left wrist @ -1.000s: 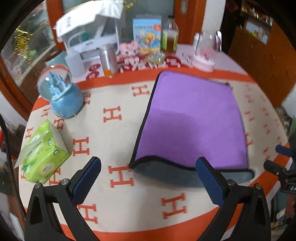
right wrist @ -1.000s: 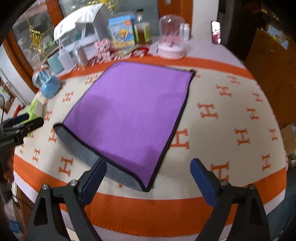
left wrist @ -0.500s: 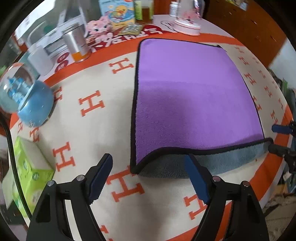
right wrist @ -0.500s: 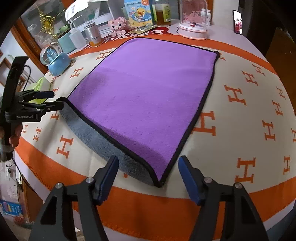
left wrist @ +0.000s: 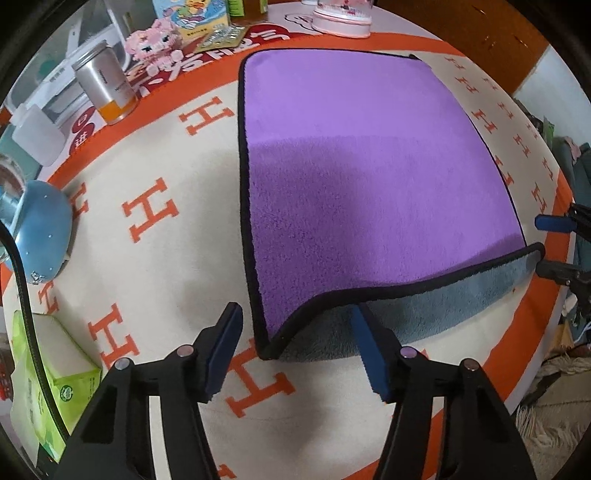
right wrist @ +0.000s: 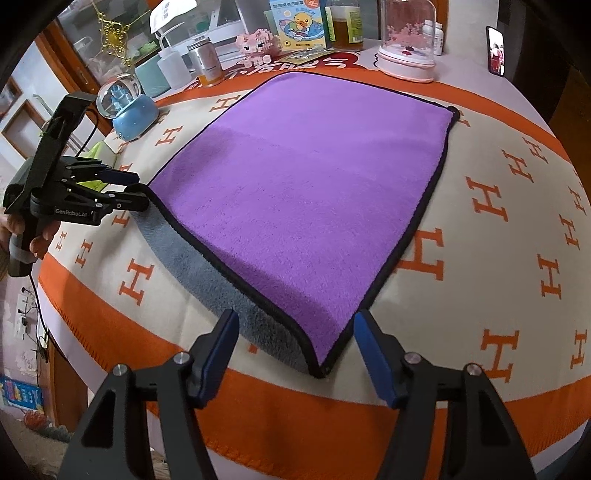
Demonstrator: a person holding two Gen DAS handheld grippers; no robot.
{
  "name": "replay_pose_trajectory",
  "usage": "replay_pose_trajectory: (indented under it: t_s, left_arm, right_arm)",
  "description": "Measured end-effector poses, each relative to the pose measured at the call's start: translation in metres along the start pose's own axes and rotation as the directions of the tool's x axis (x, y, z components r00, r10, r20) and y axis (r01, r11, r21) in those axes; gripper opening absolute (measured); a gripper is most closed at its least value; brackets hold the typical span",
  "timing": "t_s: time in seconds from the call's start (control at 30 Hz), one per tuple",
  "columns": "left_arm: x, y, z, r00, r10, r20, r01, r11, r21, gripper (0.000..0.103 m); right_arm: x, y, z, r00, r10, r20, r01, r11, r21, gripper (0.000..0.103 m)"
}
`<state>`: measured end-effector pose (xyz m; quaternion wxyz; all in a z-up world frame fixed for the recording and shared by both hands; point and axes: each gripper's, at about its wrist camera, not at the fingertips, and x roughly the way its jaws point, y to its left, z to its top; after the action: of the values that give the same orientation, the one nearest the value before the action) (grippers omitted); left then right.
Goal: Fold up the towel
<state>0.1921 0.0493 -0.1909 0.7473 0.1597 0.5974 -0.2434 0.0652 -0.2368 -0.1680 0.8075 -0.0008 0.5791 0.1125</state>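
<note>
Spread wide, both pairs of jaws, nothing between the blue pads. Left gripper low in the left wrist frame, straddling the near left corner of the towel; same gripper seen at mid left of the right wrist frame, fingertips right at that corner, contact impossible to tell. Right gripper at the bottom centre of its own frame, flanking the towel's other near corner without pinching it; visible too at the right edge of the left wrist frame, jaws apart.

Towel purple on top, black-edged, filling the middle of both frames, lying flat on the cream and orange H-patterned tablecloth. Grey lower layer peeking out along the near edge, under the purple layer.

Upper left of the right wrist frame: blue snow globe, silver can, white squeeze bottle. Top centre: duck-printed box, pink block figure. Upper right: pink-based glass dome. Lower left of the left wrist frame: green tissue pack.
</note>
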Motion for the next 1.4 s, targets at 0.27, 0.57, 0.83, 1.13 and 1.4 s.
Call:
replay_pose_trajectory:
  t_s: [0.27,0.57,0.83,1.13,1.4]
  left_arm:
    - [0.004,0.001,0.000,0.999,-0.041,-0.029,0.042,0.999,0.025,0.048]
    - [0.005,-0.001,0.001,0.999,-0.029,-0.040,0.031,0.999,0.037,0.025]
    - [0.000,-0.023,0.001,0.998,0.058,-0.024,-0.056,0.995,0.079,0.006]
    - [-0.015,-0.020,0.007,0.989,0.149,0.009,-0.150,0.988,0.036,0.006]
    - [-0.030,-0.018,0.020,0.987,0.154,0.053,-0.154,0.988,0.006,0.005]
  right_arm:
    - [0.002,0.000,0.000,1.000,0.009,0.001,-0.009,1.000,-0.016,0.056]
    - [0.010,0.001,-0.003,0.999,0.008,-0.033,-0.009,1.000,-0.027,0.020]
    - [0.008,0.000,-0.004,0.999,0.018,-0.037,-0.018,1.000,-0.011,0.006]
    - [0.001,-0.006,0.006,1.000,0.010,-0.010,-0.009,1.000,0.028,0.005]
    - [-0.010,-0.011,0.019,1.000,0.000,0.026,-0.001,0.999,0.054,0.005]
